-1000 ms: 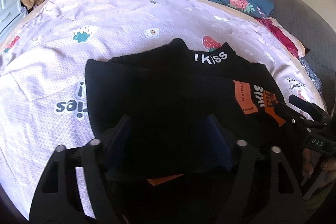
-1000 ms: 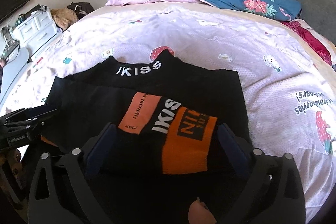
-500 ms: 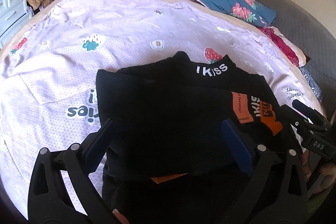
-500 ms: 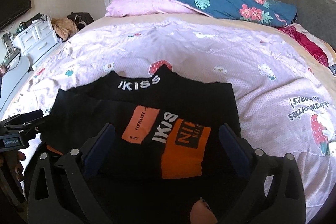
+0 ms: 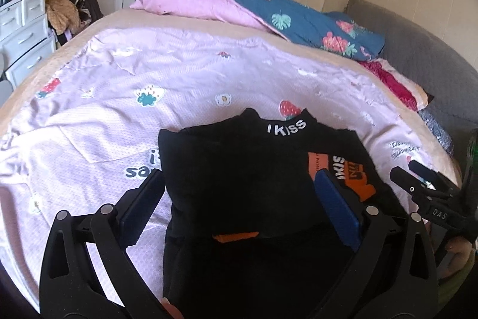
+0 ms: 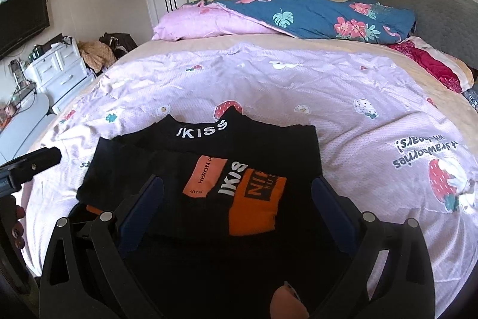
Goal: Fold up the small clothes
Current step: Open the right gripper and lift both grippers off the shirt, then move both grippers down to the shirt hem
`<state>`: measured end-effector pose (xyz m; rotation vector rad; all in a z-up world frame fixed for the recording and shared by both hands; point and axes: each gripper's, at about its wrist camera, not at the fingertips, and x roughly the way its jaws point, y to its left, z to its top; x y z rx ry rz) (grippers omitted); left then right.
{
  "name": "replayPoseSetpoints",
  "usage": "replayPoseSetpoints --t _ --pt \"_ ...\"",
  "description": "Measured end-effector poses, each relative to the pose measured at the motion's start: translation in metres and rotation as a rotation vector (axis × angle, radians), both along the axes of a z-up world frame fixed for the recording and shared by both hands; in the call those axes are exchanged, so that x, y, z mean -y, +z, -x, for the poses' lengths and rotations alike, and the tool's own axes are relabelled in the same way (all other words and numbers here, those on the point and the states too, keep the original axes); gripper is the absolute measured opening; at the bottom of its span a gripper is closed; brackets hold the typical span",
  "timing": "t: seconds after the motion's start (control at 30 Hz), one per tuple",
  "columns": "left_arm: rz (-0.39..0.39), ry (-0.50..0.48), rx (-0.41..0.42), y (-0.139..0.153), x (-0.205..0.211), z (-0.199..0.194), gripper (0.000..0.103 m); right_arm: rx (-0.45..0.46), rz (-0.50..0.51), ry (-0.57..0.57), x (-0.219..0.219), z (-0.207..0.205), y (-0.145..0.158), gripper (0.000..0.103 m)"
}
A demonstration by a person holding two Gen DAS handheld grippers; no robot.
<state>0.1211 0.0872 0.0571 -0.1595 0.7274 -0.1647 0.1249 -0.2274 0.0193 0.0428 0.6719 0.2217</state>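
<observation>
The black garment (image 6: 209, 169) lies folded on the pink strawberry sheet (image 6: 373, 109) of the bed, its "IKISS" collar (image 6: 200, 128) at the far edge and the orange patches (image 6: 254, 205) turned up on the top layer. It sits as a compact stack, probably so the printed front ends outward and the edges line up for the next fold or for setting aside.

The right gripper (image 6: 237, 189) hangs over the near half of the stack, tilted down and forward; its 2 blue fingers (image 6: 143, 199) are spread wide to either side of the orange patches and hold nothing. In the left wrist view the left gripper (image 5: 239, 187) also stands spread wide and empty, the plain black side of the stack between its fingers (image 5: 337, 199), the left finger out over bare sheet and the right finger over the cloth just short of the orange patch. Both tools point toward the collar from the near edge, side by side, each showing at the margin of the other's view. I judge this fold finished, with both tools clear of the cloth.
</observation>
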Motion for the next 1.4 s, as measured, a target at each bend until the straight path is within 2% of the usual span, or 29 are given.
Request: replayPoseSetpoints --t 0.23,0.4,0.57,0.97,1.4 --pt "0.051 0.04 -0.005 0.001 -0.022 0.028 0.094 0.03 -0.039 -0.013 0.014 0.017 0.011 0.099" --pt "0.006 0.083 0.017 0.006 -0.03 0.044 0.094 0.058 -0.062 -0.028 0.021 0.027 0.019 0.099" --pt "0.015 0.091 0.015 0.006 -0.038 0.059 0.094 0.07 -0.064 -0.022 0.025 0.037 0.023 0.099" --pt "-0.012 0.123 -0.07 -0.018 -0.06 0.091 0.094 0.068 -0.052 -0.02 0.034 0.063 0.025 0.099" --pt "-0.042 0.081 -0.156 -0.043 -0.061 0.128 0.094 0.039 -0.027 -0.021 0.045 0.088 0.018 0.099"
